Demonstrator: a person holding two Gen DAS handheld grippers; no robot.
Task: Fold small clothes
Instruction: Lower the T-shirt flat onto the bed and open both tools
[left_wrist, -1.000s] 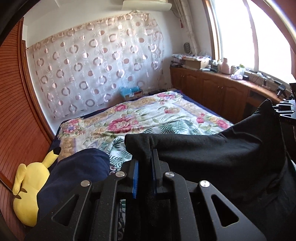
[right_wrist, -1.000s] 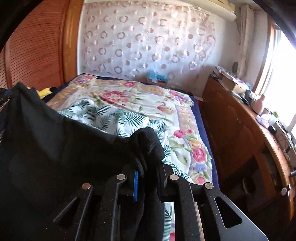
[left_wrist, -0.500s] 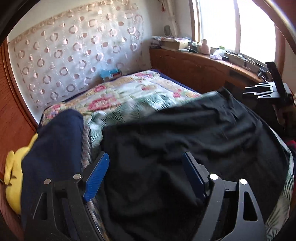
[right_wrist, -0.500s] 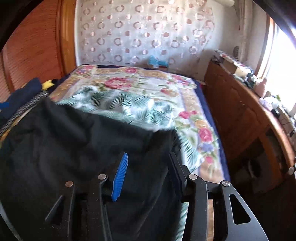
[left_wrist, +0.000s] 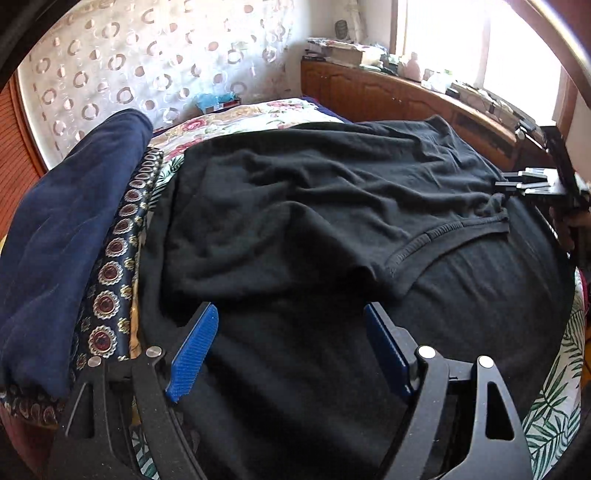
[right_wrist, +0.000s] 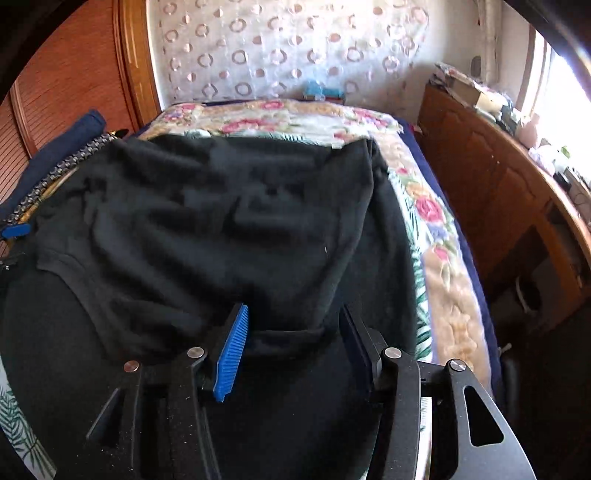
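A black garment (left_wrist: 314, 206) lies on the bed, its far part folded over the near part, with a hemmed edge across the middle. It also shows in the right wrist view (right_wrist: 221, 221). My left gripper (left_wrist: 291, 332) is open and empty just above the garment's near left part. My right gripper (right_wrist: 293, 328) is open and empty above the near right part of the fold. The right gripper also shows at the right edge of the left wrist view (left_wrist: 532, 181).
A navy garment (left_wrist: 62, 229) lies on a patterned cloth (left_wrist: 118, 266) left of the black one. The floral bedspread (right_wrist: 424, 206) runs to the far wall with a circle-patterned curtain (right_wrist: 288, 48). A wooden cabinet (right_wrist: 498, 177) lines the right side under the window.
Both grippers have let go of the black garment and opened. The garment, held up a second ago, now lies folded over on the bed, and both grippers have pulled back low.
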